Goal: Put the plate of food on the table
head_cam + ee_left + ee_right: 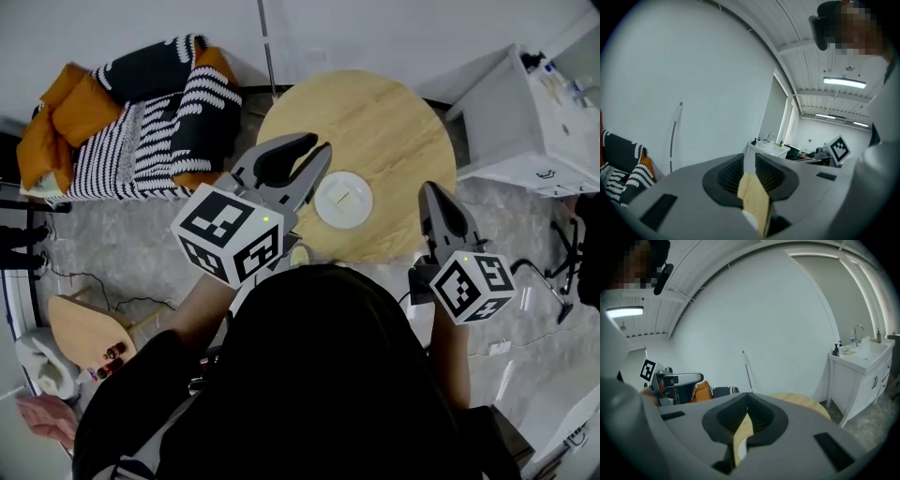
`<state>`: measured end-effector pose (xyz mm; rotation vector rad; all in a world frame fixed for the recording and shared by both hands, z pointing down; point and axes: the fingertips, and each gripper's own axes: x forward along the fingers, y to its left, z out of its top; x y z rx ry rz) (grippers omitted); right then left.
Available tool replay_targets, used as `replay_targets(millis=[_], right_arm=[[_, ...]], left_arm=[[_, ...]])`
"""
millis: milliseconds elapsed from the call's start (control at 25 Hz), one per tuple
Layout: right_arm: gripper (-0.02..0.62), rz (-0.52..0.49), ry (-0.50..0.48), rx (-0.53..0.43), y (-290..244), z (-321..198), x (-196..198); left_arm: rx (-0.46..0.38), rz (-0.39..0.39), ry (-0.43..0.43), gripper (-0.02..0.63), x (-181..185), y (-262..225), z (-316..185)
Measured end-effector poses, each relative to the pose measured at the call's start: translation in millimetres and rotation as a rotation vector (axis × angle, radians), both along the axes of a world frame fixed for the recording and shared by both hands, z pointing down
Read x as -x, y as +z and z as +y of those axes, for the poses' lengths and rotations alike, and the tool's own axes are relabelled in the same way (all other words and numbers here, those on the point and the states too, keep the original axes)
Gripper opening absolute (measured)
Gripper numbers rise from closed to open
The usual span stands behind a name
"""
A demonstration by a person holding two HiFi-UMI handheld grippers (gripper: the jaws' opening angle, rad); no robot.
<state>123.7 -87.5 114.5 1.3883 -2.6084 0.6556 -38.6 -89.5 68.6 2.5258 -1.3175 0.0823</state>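
A white plate (343, 200) lies on the round wooden table (384, 131), toward its near side; what is on it is too faint to tell. My left gripper (322, 147) hovers just left of the plate, above the table's edge, its jaws only a narrow slit apart with nothing between them. Through that slit in the left gripper view (749, 157) I see a strip of tabletop and a bit of the plate (751, 219). My right gripper (433, 187) is to the right of the plate, over the table's near right rim, shut and empty (747, 406).
A couch (56, 122) with orange cushions and a black-and-white striped throw (150, 131) stands left of the table. A white sink cabinet (530, 122) stands at the right. A small wooden stool (84, 328) is at lower left. A thin pole (267, 47) leans on the back wall.
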Motion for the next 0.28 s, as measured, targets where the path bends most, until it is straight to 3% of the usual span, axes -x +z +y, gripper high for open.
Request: replay_targets(millis=[280], right_arm=[[0.009,0.02,0.011,0.009,-20,-5,4]], left_arm=[[-0.018,-0.021,0.026,0.091,4,-23,-7]])
